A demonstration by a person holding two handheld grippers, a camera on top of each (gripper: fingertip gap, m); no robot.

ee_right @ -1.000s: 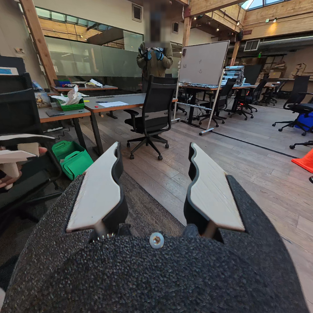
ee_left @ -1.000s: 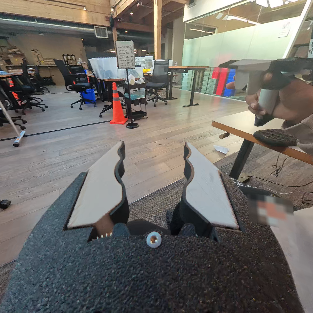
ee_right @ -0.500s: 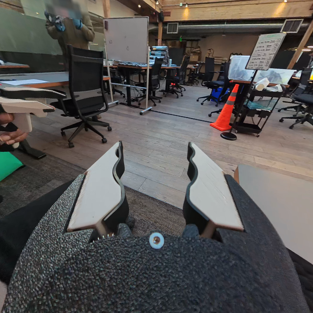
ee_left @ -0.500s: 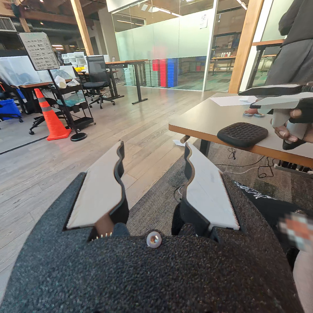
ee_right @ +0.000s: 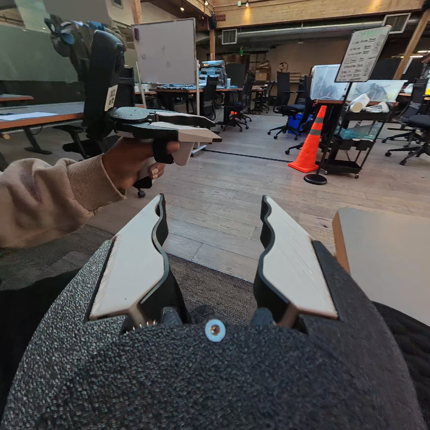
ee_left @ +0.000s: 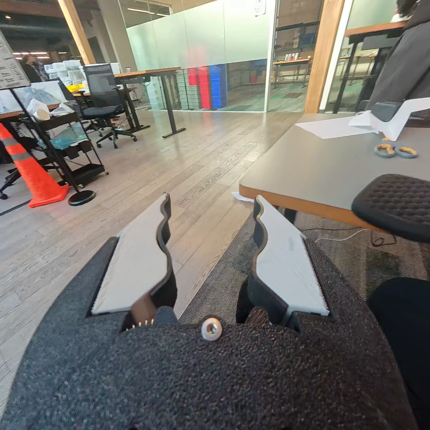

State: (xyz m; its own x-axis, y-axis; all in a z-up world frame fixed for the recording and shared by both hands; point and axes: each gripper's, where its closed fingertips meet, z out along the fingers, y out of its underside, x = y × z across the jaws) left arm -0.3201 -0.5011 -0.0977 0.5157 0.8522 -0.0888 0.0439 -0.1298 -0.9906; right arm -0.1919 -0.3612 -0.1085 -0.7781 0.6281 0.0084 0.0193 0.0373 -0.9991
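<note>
The left gripper (ee_left: 211, 204) is spread wide and empty over wood floor (ee_left: 162, 162); the right gripper (ee_right: 212, 204) likewise. Right of the orange cone (ee_left: 30, 172), the grey table (ee_left: 325, 167) carries half-cut-off scissors (ee_left: 395, 149).

Both views have swung right: the left gripper (ee_left: 211, 200) now faces the grey table (ee_left: 325, 172) (scissors (ee_left: 395, 149) near its far edge). The right gripper (ee_right: 213, 200) has turned from the desks toward the orange cone (ee_right: 309, 144), the left gripper now close alongside.
</note>
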